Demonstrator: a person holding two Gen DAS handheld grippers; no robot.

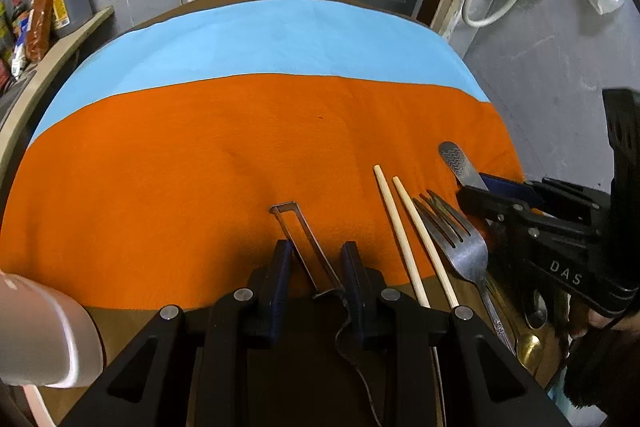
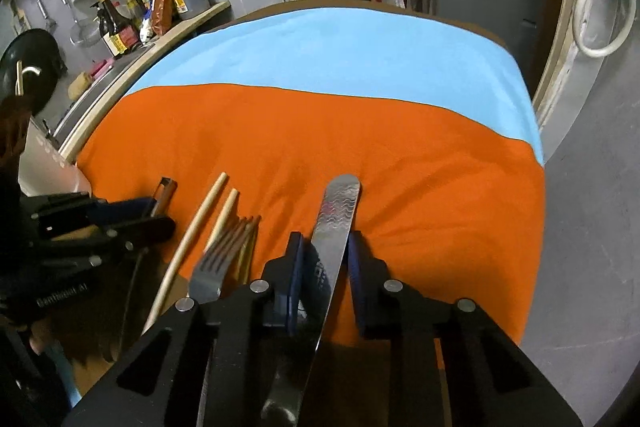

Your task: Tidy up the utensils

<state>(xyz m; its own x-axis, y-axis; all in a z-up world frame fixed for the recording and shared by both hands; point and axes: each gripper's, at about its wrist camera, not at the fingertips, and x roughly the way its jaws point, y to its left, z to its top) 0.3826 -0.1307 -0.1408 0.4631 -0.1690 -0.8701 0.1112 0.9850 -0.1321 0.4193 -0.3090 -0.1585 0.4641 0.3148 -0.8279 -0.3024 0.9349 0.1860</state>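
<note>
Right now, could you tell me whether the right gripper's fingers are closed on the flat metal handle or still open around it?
Closed on it: the right gripper has both fingers against the flat metal handle.

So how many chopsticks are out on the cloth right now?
2. One chopstick lies on the orange cloth, nearer the left hand-held gripper; the other chopstick lies just beside it, against the fork. More could be hidden under the utensil pile.
</note>
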